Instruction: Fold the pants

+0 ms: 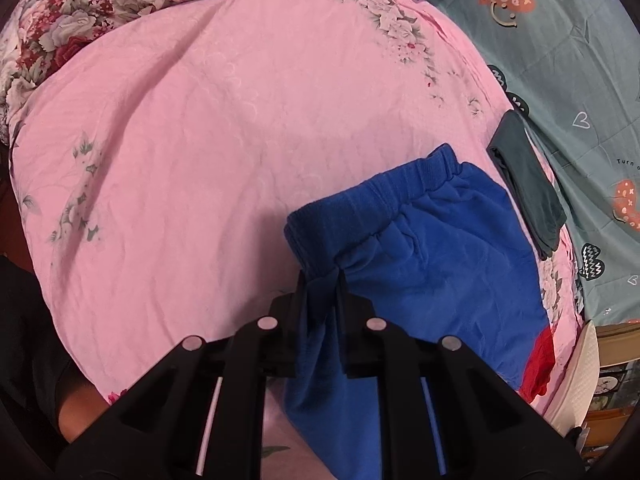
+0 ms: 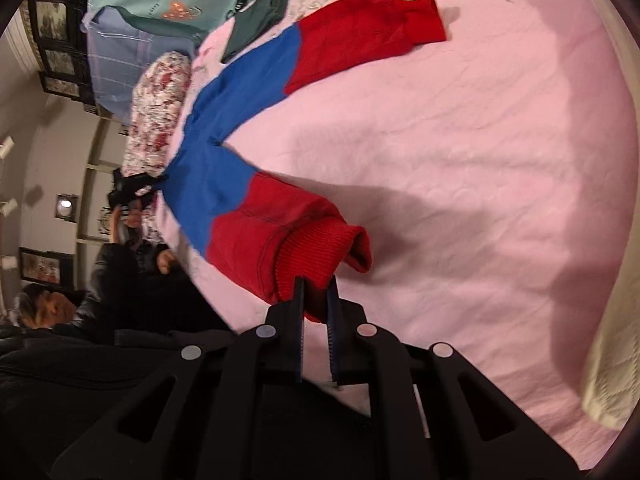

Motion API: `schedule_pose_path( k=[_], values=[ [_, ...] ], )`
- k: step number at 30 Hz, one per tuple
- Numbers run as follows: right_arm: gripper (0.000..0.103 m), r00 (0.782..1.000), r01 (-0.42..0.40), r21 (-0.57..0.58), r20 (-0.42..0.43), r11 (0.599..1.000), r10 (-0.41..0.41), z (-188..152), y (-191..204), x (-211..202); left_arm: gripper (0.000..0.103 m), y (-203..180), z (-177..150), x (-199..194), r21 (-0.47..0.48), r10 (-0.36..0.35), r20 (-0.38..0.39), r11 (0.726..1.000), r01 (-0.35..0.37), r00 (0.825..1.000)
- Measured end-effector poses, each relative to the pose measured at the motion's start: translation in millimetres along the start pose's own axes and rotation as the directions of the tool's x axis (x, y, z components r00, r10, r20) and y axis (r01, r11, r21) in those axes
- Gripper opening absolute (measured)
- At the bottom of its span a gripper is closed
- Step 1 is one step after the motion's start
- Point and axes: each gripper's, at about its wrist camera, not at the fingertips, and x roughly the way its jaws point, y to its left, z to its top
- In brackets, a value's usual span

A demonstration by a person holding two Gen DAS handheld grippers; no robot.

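Blue pants with red lower legs lie on the pink bedspread. In the left wrist view my left gripper is shut on the blue waistband corner, which is lifted a little, with cloth hanging between the fingers. In the right wrist view the pants stretch away with both legs spread. My right gripper is shut on the ribbed red cuff of the near leg. The far red leg lies flat. The other gripper shows small at the waist end.
A dark green folded garment lies right of the pants, beside a teal patterned sheet. A floral quilt is bunched at the far side. A person in a dark jacket sits at the bed's edge. A cream blanket lies at the right.
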Motion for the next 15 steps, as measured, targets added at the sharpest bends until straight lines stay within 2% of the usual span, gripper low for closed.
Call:
schedule_pose_path(
  k=[4, 7, 8, 10, 12, 15],
  values=[
    [0.01, 0.998, 0.037, 0.056, -0.058, 0.998, -0.034, -9, -23, 28, 0.015, 15, -12, 24, -0.056, -0.039, -0.065, 0.998, 0.036, 0.997],
    [0.014, 0.996, 0.053, 0.047, -0.073, 0.998, -0.049, -12, -18, 29, 0.036, 22, -20, 26, -0.091, -0.033, -0.067, 0.995, 0.027, 0.997],
    [0.016, 0.995, 0.06, 0.038, -0.078, 0.997, -0.056, -11, -16, 29, 0.037, 23, -20, 26, -0.097, -0.045, -0.066, 0.994, 0.038, 0.997],
    [0.023, 0.995, 0.056, 0.038, -0.089, 0.998, -0.052, -14, -17, 29, 0.038, 20, -20, 27, -0.086, -0.045, -0.071, 0.996, 0.039, 0.996],
    [0.026, 0.996, 0.029, 0.071, -0.09, 0.997, -0.022, -22, -25, 27, 0.035, 13, -20, 29, -0.057, -0.046, -0.075, 0.998, 0.042, 0.996],
    [0.027, 0.996, -0.037, 0.143, -0.08, 0.989, 0.048, -33, -32, 33, 0.018, 8, -20, 36, -0.034, -0.039, -0.083, 0.999, 0.036, 0.996]
  ],
)
